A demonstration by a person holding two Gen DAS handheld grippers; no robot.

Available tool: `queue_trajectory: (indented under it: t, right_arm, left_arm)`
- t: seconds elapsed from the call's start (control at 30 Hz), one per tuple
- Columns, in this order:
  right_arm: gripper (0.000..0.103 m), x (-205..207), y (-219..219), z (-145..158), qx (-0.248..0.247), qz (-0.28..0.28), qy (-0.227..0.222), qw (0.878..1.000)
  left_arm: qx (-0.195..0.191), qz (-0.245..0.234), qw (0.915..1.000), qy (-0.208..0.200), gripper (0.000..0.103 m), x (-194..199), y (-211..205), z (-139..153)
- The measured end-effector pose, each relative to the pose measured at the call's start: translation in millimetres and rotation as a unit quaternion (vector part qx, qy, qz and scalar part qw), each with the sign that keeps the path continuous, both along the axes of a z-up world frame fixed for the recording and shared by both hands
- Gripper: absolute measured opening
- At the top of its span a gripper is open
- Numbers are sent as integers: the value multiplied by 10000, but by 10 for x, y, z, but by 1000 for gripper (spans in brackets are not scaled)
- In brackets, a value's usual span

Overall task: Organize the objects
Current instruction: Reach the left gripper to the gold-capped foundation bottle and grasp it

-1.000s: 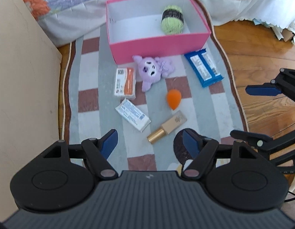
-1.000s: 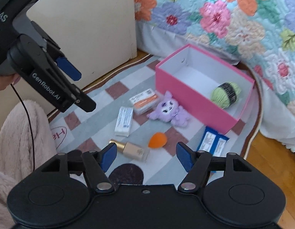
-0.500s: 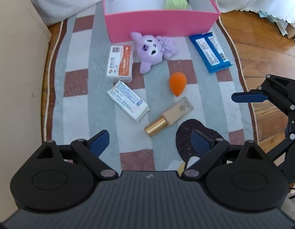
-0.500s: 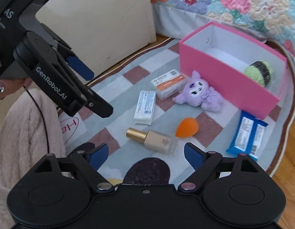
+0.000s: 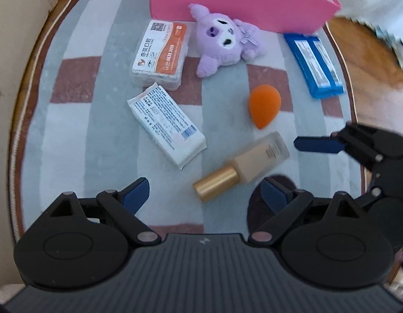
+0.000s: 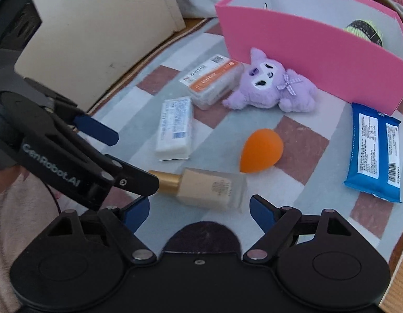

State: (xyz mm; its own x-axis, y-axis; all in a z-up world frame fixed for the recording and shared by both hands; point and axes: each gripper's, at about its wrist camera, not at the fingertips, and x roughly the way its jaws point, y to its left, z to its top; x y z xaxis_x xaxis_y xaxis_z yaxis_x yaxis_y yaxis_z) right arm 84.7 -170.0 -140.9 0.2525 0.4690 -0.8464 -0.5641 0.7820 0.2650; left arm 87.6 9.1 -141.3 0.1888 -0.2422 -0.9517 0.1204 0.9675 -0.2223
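Both grippers hang low over the striped rug [image 5: 79, 135], each with fingers spread wide and nothing between them. The left gripper [image 5: 204, 193] has just been opening; the right gripper [image 6: 199, 208] widened, then eased in slightly. The foundation bottle [image 6: 204, 186] lies on its side just ahead of the right gripper, gold cap toward the left gripper. Beside it sits the orange sponge [image 5: 264, 105], with the white packet [image 5: 166, 125], the orange-labelled case [image 5: 159, 54], the purple plush [image 6: 272, 87] and the blue packet [image 6: 373, 151] spread before the pink box [image 6: 318, 60], which holds the green yarn [image 6: 365, 30].
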Motion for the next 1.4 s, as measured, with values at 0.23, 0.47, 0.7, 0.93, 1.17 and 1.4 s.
queue_trajectory:
  t: [0.23,0.47,0.7,0.93,1.17,1.4]
  right_arm:
    - [84,2,60,-132,53,133,82,9999]
    - [84,38,159,-226,-152,74,134,9998]
    - [74,52,109,-233,-283,52,-73,9996]
    - [73,23,36,-262,-222,-22,-106,9997]
    - [73,19,36,-263,-189,-98,-125,9997]
    - [70,-43,-16,-229,-51,-174,-253,9995]
  left_arm:
    - [-285,352,9987,216,93,-7,-42,-200]
    - [-340,544,9975,279,85,-31,-38,-333]
    - [-719,642,9953,13,66,-71,-118,-294]
    - [-795,792,9937,-29,67,-103,-111,-321]
    - [-682,671,9949,-306,75,-123,-208,-323]
    - [-532,606,9945,-663,63,-231,-215,-190]
